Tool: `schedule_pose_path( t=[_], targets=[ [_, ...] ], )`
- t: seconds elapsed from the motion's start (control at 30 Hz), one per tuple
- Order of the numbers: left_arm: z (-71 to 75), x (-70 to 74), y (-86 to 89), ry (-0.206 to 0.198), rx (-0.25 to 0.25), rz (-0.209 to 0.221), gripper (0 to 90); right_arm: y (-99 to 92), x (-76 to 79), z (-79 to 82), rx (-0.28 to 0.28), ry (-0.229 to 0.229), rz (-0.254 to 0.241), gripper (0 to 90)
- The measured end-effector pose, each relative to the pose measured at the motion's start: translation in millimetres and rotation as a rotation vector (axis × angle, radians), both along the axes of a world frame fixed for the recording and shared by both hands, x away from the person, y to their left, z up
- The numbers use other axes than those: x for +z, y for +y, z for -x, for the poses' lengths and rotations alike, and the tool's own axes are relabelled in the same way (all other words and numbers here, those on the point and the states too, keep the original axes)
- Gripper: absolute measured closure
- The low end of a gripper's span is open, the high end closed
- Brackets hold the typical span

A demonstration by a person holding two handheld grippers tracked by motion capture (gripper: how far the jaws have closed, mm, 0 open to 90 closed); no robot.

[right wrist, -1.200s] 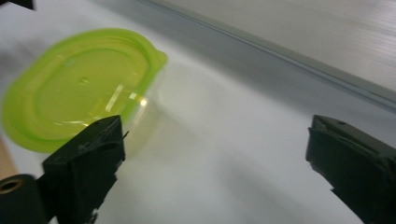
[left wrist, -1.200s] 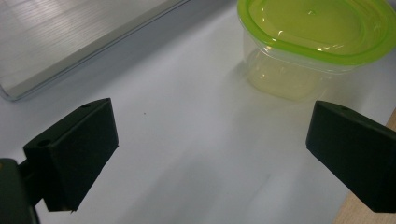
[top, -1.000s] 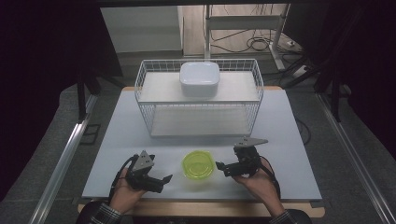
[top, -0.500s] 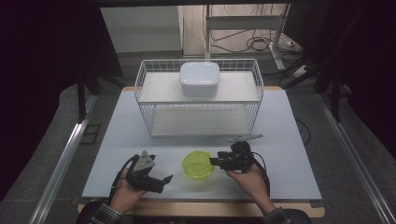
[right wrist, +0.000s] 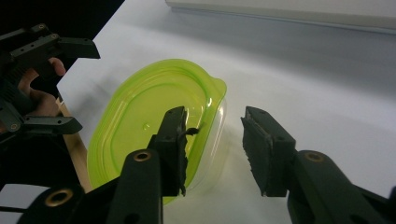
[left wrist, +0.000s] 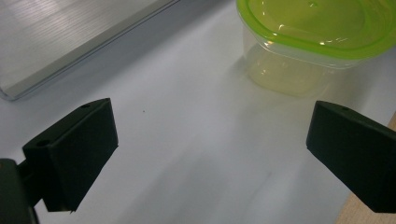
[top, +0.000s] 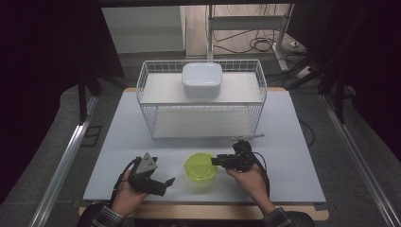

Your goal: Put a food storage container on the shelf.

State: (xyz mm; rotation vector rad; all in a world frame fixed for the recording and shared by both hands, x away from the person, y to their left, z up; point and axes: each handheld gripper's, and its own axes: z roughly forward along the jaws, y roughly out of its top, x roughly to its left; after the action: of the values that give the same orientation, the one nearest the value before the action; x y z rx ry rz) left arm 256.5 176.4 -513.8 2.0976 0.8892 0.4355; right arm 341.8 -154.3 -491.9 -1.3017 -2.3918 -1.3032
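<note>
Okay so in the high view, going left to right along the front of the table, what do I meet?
Left gripper, jaws open over bare table → green-lidded container → right gripper, its jaws just closing in at the container's right edge, with the person's hand behind it.

Dim room: grey floor (top: 56, 127), pale table (top: 293, 142), cables (top: 257, 45) behind.

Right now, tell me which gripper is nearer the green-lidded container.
Right. The right gripper is at the green-lidded container, one jaw over its lid, the other outside its rim; its jaws have just been closing. The left gripper sits apart, open, on the container's other side.
</note>
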Motion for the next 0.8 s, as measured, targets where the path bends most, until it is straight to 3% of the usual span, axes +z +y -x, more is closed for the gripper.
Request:
schedule_pose_path(
  t=[0.23,0.37,0.43,0.5,0.63,0.73,0.8],
  targets=[
    [0.0,-0.1,-0.1,0.000,-0.001,-0.003,1.5,4.2,-4.5,-4.3,0.007,0.039,-0.017,66.3],
    [-0.1,-0.3,-0.1,0.001,-0.001,-0.004,1.5,3.0,-6.6,-7.8,0.003,0.078,-0.048,71.6],
    [-0.2,-0.5,-0.2,0.001,-0.002,-0.004,1.6,1.3,-9.0,-10.5,-0.001,0.128,-0.089,76.6],
    [-0.2,-0.6,-0.3,0.000,-0.002,-0.005,1.5,1.0,-9.6,-11.4,0.002,0.145,-0.108,79.9],
    [-0.2,-0.5,-0.5,-0.001,-0.001,-0.007,1.6,2.9,-8.9,-11.4,0.001,0.162,-0.115,81.1],
    [-0.1,-0.3,-0.4,-0.003,-0.001,-0.008,1.6,3.1,-8.0,-11.0,0.005,0.183,-0.146,81.9],
    [-0.2,-0.2,-0.3,-0.002,0.000,-0.007,1.6,4.3,-6.1,-9.8,0.007,0.169,-0.139,82.1]
  ],
)
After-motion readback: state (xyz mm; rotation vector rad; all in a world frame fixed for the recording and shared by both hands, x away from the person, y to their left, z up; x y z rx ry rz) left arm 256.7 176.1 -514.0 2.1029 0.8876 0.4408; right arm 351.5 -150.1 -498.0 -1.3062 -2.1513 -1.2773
